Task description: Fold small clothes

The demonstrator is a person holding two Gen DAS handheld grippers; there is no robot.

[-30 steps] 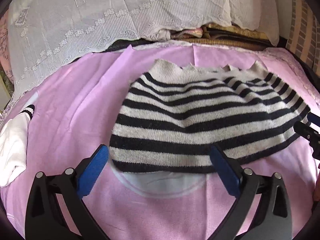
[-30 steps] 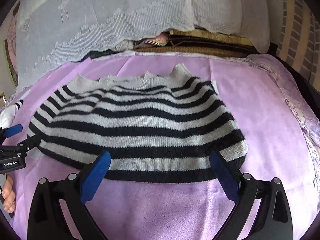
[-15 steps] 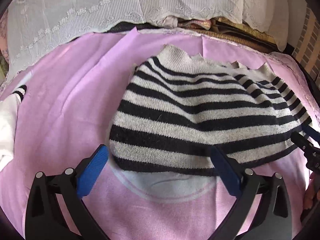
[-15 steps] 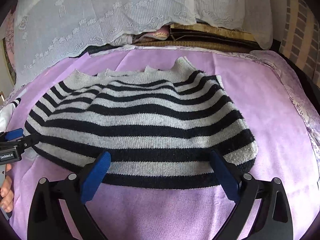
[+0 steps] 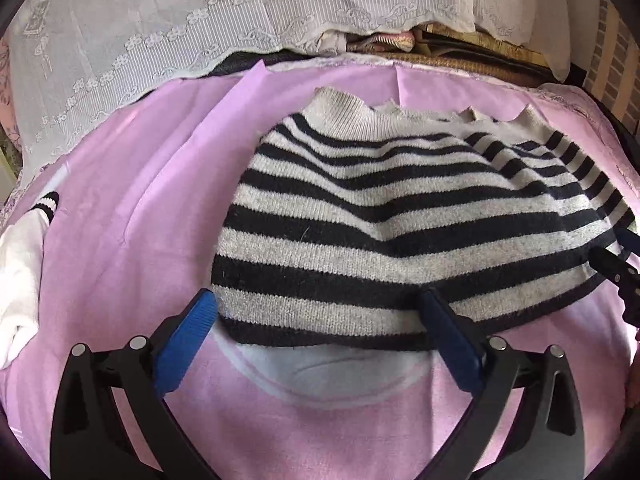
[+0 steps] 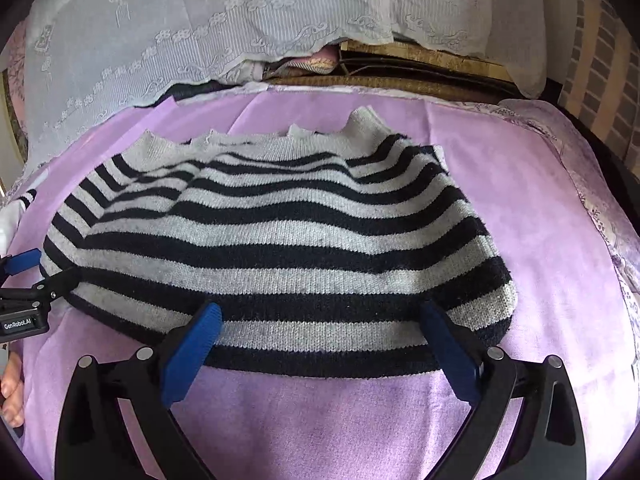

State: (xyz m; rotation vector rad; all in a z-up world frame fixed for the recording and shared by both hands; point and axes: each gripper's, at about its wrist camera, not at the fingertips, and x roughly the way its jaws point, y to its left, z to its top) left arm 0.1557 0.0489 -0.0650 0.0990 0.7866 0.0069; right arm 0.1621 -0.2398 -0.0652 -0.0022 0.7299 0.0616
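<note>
A black-and-grey striped sweater [image 5: 392,232] [image 6: 280,248] lies folded across a pink cloth [image 5: 132,200] [image 6: 540,208], collar edge to the far side. My left gripper [image 5: 316,308] stands open with both blue fingertips at the sweater's near hem, toward its left end. The right gripper [image 6: 320,316] is open too, its tips over the near hem toward the right end. Neither holds anything. Each gripper shows in the other's view, at the sweater's side edge: left gripper [image 6: 44,270], right gripper [image 5: 618,250].
A white garment with a striped cuff [image 5: 20,280] lies at the left edge of the cloth. White lace fabric [image 5: 200,20] drapes over stacked items [image 6: 400,68] at the back. A brick wall [image 6: 600,60] stands at the right. A hand [image 6: 10,392] shows at the left.
Both grippers have moved forward and lower toward the sweater, so their open fingertips now reach its near hem. The sweater lies as before.
</note>
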